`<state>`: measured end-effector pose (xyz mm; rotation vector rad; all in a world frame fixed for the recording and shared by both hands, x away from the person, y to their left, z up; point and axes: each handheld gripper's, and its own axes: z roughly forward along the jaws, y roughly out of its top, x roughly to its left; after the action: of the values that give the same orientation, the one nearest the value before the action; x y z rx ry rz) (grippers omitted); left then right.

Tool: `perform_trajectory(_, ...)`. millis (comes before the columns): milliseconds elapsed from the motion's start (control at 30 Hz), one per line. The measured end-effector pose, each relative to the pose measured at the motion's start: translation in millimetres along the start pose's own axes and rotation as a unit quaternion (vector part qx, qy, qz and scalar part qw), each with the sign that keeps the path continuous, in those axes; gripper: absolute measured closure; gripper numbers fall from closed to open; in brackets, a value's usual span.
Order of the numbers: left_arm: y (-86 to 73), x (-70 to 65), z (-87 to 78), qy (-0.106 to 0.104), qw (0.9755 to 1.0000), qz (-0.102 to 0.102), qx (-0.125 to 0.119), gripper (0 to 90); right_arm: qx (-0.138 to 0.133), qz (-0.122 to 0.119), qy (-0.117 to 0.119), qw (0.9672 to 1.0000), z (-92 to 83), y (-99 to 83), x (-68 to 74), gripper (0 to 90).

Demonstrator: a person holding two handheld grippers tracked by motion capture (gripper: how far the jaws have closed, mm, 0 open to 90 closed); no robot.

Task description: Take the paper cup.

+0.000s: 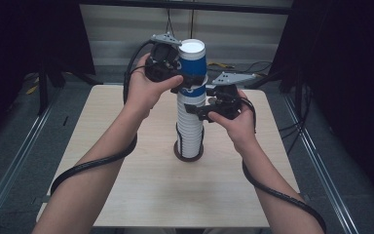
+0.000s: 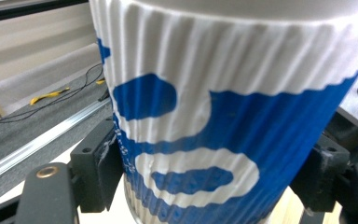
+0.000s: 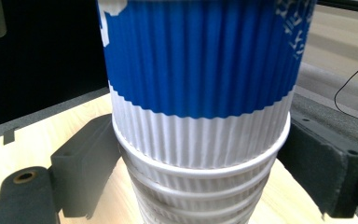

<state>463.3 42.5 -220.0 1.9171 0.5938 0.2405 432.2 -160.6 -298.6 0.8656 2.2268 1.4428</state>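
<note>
A tall stack of ribbed white paper cups (image 1: 190,131) stands on a brown disc (image 1: 189,157) in the middle of the wooden table (image 1: 126,195). Its top cup (image 1: 193,61) is blue and white, and rolled rims show at the cups' lower edges. My left gripper (image 1: 187,80) comes in from the left and is shut on this top cup (image 2: 205,116), pads against both sides. My right gripper (image 1: 197,109) comes from the right, a little lower. In the right gripper view its pads (image 3: 91,163) press on the rims (image 3: 200,186) under the blue band (image 3: 200,56).
Metal rails (image 1: 9,165) run along both sides of the table. Dark curtains hang left and right. Behind the table the grey floor carries cables (image 2: 51,105) and a yellow strap (image 2: 51,94). Each gripper's black cable (image 1: 92,163) trails along the forearm.
</note>
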Motion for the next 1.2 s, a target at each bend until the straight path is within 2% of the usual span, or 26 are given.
perform_trajectory(700, 14.5, 0.8, -7.7, 0.010, 0.9998, -0.010, -0.015, 22.6, -0.005, 0.008, 0.000, 1.0000, 1.3, -1.0, -1.1, 13.2)
perform_trajectory(1200, 23.7, 1.4, -18.1, 0.013, 0.9997, -0.002, -0.022, 22.6, -0.012, 0.014, 0.005, 0.9998, 1.4, -3.3, -2.1, 13.2)
